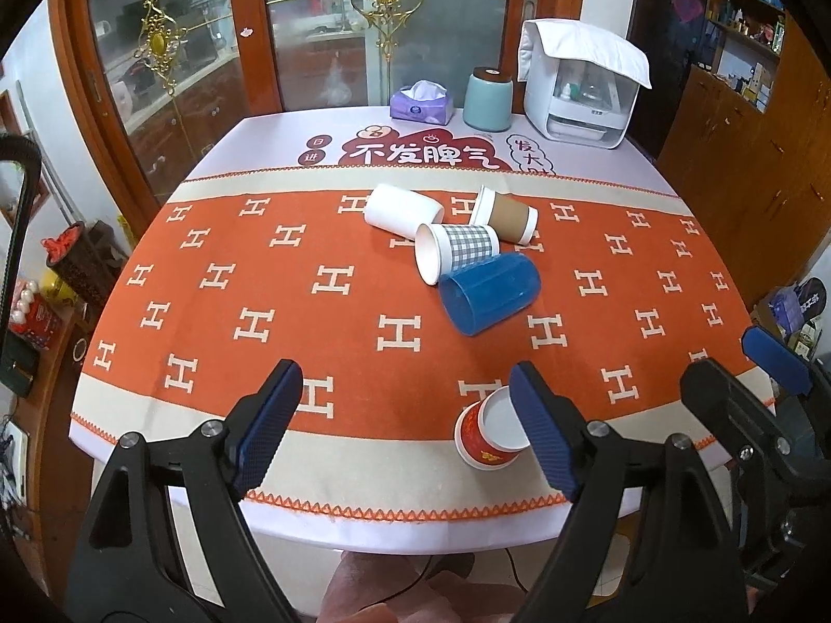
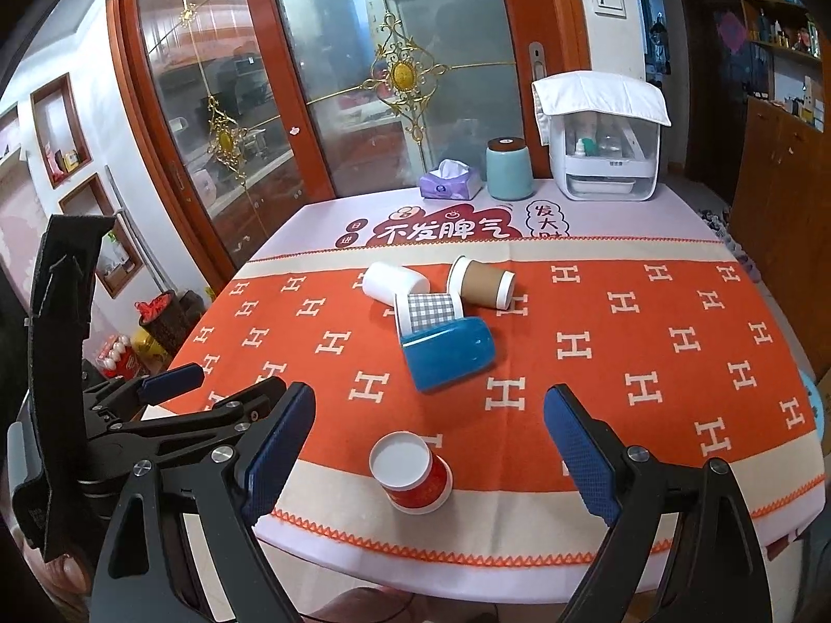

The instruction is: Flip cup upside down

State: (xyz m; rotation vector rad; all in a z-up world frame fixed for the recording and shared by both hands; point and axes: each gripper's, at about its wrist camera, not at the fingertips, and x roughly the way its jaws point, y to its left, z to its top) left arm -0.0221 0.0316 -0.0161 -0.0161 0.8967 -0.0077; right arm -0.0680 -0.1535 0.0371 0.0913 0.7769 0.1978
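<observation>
A red paper cup (image 1: pixel 488 436) (image 2: pixel 413 472) stands upside down near the table's front edge, its white base up. A blue plastic cup (image 1: pixel 488 290) (image 2: pixel 447 354), a checked paper cup (image 1: pixel 457 252) (image 2: pixel 427 311), a white cup (image 1: pixel 400 210) (image 2: pixel 392 283) and a brown sleeved cup (image 1: pixel 506 218) (image 2: pixel 483 283) lie on their sides in a cluster at mid table. My left gripper (image 1: pixel 410 431) is open and empty above the front edge, its right finger beside the red cup. My right gripper (image 2: pixel 431 457) is open and empty, with the red cup between its fingers' lines.
The table carries an orange cloth (image 1: pixel 259 285) with white H marks. At the back stand a purple tissue box (image 1: pixel 421 103), a teal canister (image 1: pixel 488 99) and a white appliance (image 1: pixel 581 85) under a cloth. Glass doors lie behind, wooden cabinets (image 1: pixel 737 145) to the right.
</observation>
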